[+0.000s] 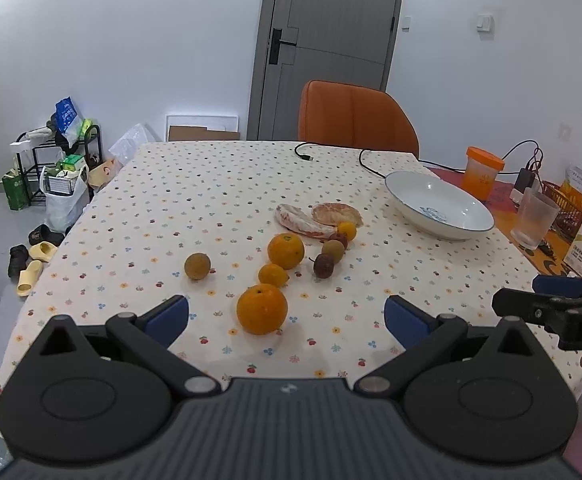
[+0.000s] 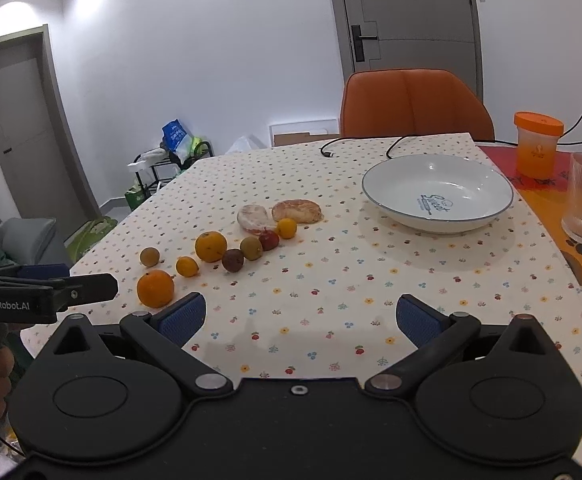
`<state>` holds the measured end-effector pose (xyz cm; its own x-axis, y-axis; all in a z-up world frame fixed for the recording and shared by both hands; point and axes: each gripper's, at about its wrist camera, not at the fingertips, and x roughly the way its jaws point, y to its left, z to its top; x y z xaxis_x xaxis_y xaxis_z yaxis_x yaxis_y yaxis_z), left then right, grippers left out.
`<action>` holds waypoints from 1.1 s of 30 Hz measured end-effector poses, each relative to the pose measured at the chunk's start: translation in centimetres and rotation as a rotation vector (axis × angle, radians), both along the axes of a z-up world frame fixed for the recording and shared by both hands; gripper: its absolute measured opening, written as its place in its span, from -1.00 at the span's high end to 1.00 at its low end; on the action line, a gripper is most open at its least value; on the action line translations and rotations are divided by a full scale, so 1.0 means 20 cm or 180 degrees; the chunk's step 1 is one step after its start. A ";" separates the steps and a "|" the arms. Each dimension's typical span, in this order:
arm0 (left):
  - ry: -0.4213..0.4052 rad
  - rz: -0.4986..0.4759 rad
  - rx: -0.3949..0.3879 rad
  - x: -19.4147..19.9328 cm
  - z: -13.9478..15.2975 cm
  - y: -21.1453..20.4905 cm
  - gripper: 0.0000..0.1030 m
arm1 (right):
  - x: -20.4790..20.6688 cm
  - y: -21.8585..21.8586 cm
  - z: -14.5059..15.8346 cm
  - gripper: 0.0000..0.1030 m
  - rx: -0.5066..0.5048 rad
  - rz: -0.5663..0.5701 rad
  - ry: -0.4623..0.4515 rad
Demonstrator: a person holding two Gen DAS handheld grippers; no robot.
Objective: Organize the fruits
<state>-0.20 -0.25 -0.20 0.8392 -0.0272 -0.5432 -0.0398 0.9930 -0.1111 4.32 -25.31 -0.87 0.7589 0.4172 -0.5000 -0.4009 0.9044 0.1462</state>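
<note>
Your left gripper hovers above the near edge of the tablecloth, jaws spread wide, nothing between the blue pads. The nearest orange lies just ahead, between the fingers' line. Beyond it sit a small orange, a second large orange, a brownish round fruit apart to the left, a dark plum-like fruit, and two peeled citrus pieces. The white bowl stands empty at right. Your right gripper enters from the right edge; its jaw state cannot be judged here.
</note>
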 end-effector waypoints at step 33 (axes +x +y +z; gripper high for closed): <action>0.0010 0.0033 0.0026 0.00 0.00 0.01 -1.00 | -0.02 0.00 0.01 -1.00 0.0010 0.0068 -0.0017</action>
<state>-0.11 0.01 -0.21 0.8378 -0.0139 -0.5459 -0.0504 0.9934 -0.1027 4.00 -25.30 -0.61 0.7525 0.4349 -0.4946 -0.4208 0.8952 0.1469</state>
